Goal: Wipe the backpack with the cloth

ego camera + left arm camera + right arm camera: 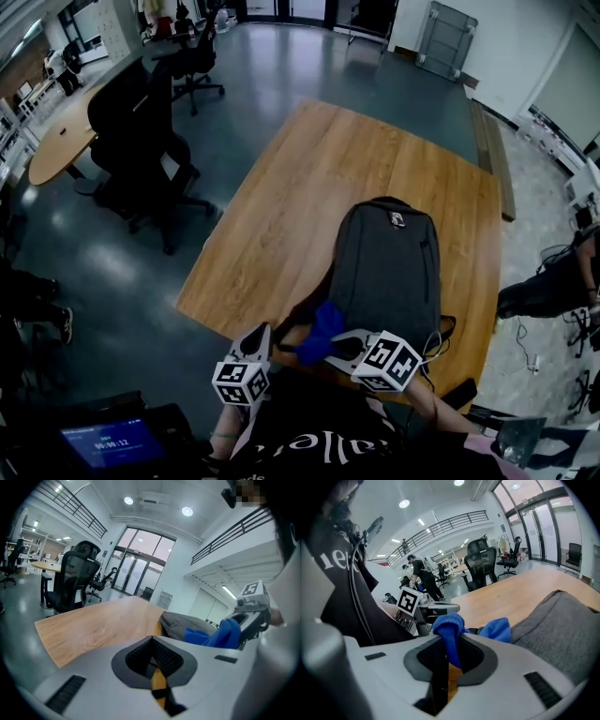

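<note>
A grey backpack lies flat on the wooden table, its lower end near the front edge. My right gripper is shut on a blue cloth, which hangs at the backpack's lower left corner. In the right gripper view the cloth is pinched between the jaws of that gripper, and the backpack lies just to the right. My left gripper hovers beside the cloth at the table's front edge. The left gripper is shut on nothing, and its view shows the cloth off to the right.
Black office chairs stand on the floor left of the table. A person's legs show at the right edge. A small screen sits at lower left. The table's far half is bare wood.
</note>
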`<state>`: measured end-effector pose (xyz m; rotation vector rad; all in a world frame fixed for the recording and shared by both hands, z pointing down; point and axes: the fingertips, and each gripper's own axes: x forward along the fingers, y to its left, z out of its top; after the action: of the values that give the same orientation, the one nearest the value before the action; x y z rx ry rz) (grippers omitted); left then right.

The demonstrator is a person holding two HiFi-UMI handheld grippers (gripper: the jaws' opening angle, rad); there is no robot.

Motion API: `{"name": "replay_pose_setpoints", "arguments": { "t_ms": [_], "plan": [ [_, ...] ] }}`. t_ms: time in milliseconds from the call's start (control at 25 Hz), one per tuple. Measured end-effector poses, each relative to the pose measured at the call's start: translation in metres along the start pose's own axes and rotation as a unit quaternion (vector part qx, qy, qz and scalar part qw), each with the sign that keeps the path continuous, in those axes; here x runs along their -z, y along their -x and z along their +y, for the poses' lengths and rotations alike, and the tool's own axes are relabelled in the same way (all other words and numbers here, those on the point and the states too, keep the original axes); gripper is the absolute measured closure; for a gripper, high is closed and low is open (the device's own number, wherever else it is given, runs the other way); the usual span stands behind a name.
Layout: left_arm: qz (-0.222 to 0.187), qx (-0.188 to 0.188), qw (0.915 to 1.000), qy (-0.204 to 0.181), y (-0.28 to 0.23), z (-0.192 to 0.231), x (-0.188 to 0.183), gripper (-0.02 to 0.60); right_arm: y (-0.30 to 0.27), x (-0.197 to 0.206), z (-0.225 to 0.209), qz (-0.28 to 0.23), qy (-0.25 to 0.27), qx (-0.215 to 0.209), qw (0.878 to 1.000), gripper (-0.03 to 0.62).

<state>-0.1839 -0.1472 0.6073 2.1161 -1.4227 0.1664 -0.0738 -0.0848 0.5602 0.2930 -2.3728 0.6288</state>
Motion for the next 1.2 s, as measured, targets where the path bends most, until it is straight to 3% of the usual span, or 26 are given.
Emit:
{"name": "replay_pose_setpoints", "arguments": {
  "t_ms": [200,400,560,800,1000,1200],
  "plan": [
    [0.003,0.011,0.9999,-0.003,0.000,-0.006,-0.009,0.581,0.040,-0.052,-0.033,-0.085,-0.036,0.022,0.995,0.540],
    [-0.004,0.032,0.9995,-0.004,-0.012,-0.023,-0.018,0.581,0.093,-0.096,-0.105,-0.126,-0.012,0.107,0.986,0.539],
    [-0.016,0.036,0.9991,0.015,-0.019,-0.035,-0.028,0.581,0.133,-0.112,-0.176,-0.117,0.007,0.181,0.977,0.540],
    [-0.004,0.032,0.9995,0.003,-0.021,-0.042,-0.029,0.581,0.162,-0.126,-0.280,-0.085,0.003,0.268,0.960,0.539],
    [-0.002,0.021,0.9997,0.008,-0.021,-0.041,-0.029,0.581,0.129,-0.134,-0.320,-0.082,-0.021,0.260,0.962,0.539],
    [-0.002,0.010,0.9999,0.007,-0.022,-0.039,-0.032,0.581,0.109,-0.113,-0.337,-0.042,-0.026,0.253,0.966,0.539]
  ]
}}
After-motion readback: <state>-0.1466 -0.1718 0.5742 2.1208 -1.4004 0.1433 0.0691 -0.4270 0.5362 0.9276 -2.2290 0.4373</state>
